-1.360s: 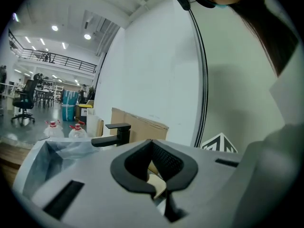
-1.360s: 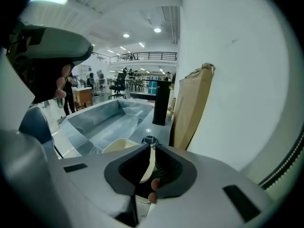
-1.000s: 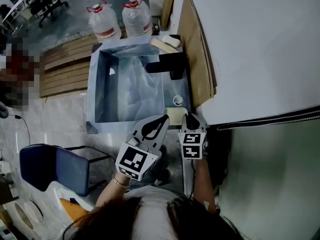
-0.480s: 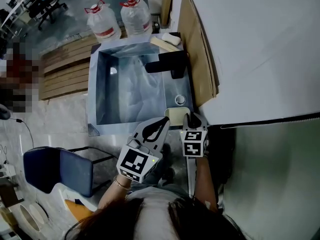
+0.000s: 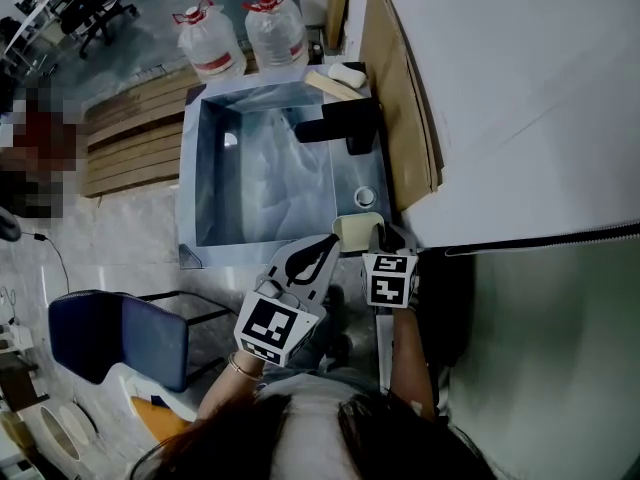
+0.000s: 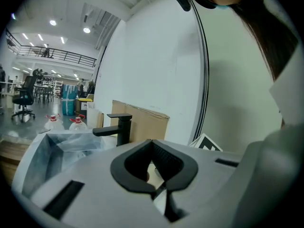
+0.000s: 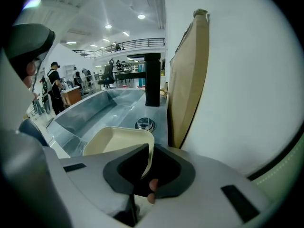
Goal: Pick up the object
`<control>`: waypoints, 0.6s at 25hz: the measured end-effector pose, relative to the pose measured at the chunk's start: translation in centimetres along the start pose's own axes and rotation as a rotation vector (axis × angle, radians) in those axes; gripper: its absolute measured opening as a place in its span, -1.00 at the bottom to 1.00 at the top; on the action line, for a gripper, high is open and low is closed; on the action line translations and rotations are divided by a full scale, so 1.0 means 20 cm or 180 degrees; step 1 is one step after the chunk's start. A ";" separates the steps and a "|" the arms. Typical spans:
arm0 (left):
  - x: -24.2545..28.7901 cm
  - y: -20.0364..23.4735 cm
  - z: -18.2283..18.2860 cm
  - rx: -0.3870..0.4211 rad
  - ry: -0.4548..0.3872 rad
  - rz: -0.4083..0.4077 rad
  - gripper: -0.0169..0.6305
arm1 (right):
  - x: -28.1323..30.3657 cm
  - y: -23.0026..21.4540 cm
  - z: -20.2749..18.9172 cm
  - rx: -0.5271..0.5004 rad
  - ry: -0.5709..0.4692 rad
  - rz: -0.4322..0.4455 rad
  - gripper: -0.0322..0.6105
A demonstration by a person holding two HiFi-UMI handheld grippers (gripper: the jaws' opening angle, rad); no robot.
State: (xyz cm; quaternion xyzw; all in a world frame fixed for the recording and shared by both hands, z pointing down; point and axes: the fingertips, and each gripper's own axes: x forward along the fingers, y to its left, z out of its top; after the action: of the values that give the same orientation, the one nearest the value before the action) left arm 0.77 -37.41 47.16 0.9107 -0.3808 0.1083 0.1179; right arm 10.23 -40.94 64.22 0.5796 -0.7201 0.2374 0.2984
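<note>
The object is a cream rectangular dish (image 5: 350, 230) at the near right corner of a steel sink (image 5: 205, 183). My right gripper (image 5: 378, 236) is shut on the dish's right rim. In the right gripper view the rim of the dish (image 7: 118, 139) runs between the black pads of the right gripper (image 7: 146, 151). My left gripper (image 5: 326, 243) sits just left of the dish with its tips together and nothing held. In its own view the left gripper (image 6: 152, 144) shows its pads meeting at the tip.
A black faucet (image 5: 345, 128) stands on the sink's right deck, with a round drain knob (image 5: 365, 197) closer to me. Cardboard sheets (image 5: 395, 98) lean on the white wall at right. Two water bottles (image 5: 210, 38) stand behind the sink. A blue chair (image 5: 115, 333) is at lower left.
Nothing has visibly moved apart from a slight shift of the head view. The right gripper keeps its hold on the dish.
</note>
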 end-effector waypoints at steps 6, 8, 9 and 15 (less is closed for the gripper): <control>-0.04 -0.01 0.00 0.0000 -0.0022 0.0032 -0.92 | -0.02 -0.02 0.01 0.0103 -0.0127 -0.0092 -0.79; -0.06 -0.01 0.00 -0.0001 -0.0038 0.0051 -0.92 | -0.04 -0.03 0.02 0.0143 -0.0194 -0.0114 -0.79; -0.07 -0.02 0.00 -0.0004 -0.0045 0.0062 -0.92 | -0.06 -0.03 0.02 0.0156 -0.0212 -0.0122 -0.79; -0.12 -0.05 0.01 0.0019 -0.0104 0.0099 -0.92 | -0.13 -0.03 0.03 0.0136 -0.0288 -0.0153 -0.80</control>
State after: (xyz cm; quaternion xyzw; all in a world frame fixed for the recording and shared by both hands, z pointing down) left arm -0.16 -35.18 46.06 0.9067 -0.3965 0.0963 0.1072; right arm 11.08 -39.72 62.02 0.6131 -0.7135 0.2191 0.2588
